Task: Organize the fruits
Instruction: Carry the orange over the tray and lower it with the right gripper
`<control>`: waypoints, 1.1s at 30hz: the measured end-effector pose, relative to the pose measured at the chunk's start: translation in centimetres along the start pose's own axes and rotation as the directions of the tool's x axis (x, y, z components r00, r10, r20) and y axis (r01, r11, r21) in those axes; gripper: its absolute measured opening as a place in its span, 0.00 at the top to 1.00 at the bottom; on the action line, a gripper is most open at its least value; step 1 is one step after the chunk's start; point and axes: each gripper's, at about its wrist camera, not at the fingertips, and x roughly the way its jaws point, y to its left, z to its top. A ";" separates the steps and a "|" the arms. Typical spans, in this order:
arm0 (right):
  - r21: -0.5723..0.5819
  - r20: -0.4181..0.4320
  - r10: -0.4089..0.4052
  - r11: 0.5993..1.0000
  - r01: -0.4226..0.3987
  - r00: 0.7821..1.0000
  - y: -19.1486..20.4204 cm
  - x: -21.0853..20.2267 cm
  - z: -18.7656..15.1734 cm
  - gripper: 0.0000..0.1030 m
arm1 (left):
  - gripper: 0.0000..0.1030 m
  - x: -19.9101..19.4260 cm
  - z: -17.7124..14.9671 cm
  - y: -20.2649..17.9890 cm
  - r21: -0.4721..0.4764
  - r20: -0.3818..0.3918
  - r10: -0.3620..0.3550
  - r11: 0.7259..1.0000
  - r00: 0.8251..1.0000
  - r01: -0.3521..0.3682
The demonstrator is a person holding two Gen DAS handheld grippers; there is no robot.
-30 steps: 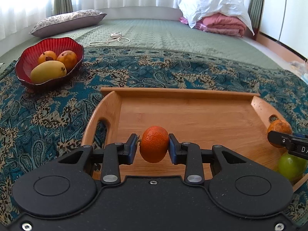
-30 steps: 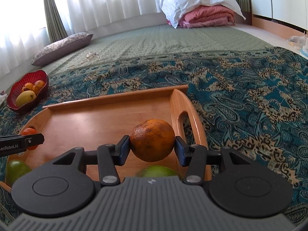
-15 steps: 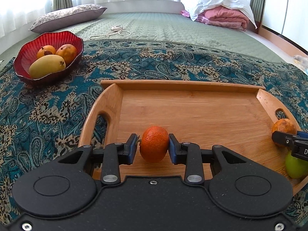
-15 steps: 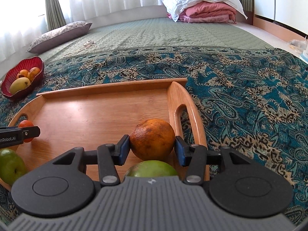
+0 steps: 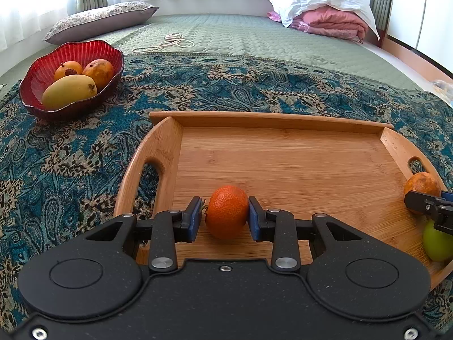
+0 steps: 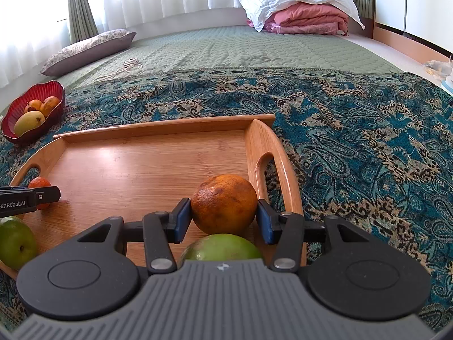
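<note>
A wooden tray (image 5: 283,119) (image 6: 158,126) lies on the patterned blanket. My left gripper (image 5: 225,216) has opened a little around a small tangerine (image 5: 226,212) resting on the tray floor near the left handle; a gap shows at the left pad. My right gripper (image 6: 223,219) is shut on a large brownish orange (image 6: 225,204) near the tray's right handle. A green fruit (image 6: 223,248) lies just under the right gripper. Another green fruit (image 6: 15,240) lies at the tray's near left. A red bowl (image 5: 36,70) (image 6: 17,104) holds a mango and two orange fruits.
A teal paisley blanket (image 5: 70,153) covers the bed's near part. A grey pillow (image 5: 99,21) and a white cord (image 5: 172,41) lie on the green quilt beyond. Folded pink and white bedding (image 5: 325,14) sits at the far right.
Both grippers lowered toward the tray with their fruits. The left jaws parted slightly, and the tangerine now rests on the tray floor.
</note>
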 end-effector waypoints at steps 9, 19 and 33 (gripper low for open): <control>-0.002 0.002 0.000 1.000 0.000 1.000 0.0 0.0 -0.1 0.48 | 0.68 0.0 -0.1 -0.1 0.004 0.001 -0.002 1.000 1.000 0.002; -0.002 0.001 0.000 1.000 0.000 1.000 0.0 0.0 -0.1 0.48 | 0.67 0.0 -0.1 0.0 0.005 0.000 -0.002 1.000 1.000 0.002; -0.005 0.010 -0.003 1.000 0.003 1.000 0.1 -0.4 -0.4 0.33 | 0.58 -0.6 -0.4 -0.7 0.030 0.022 -0.004 1.000 1.000 0.004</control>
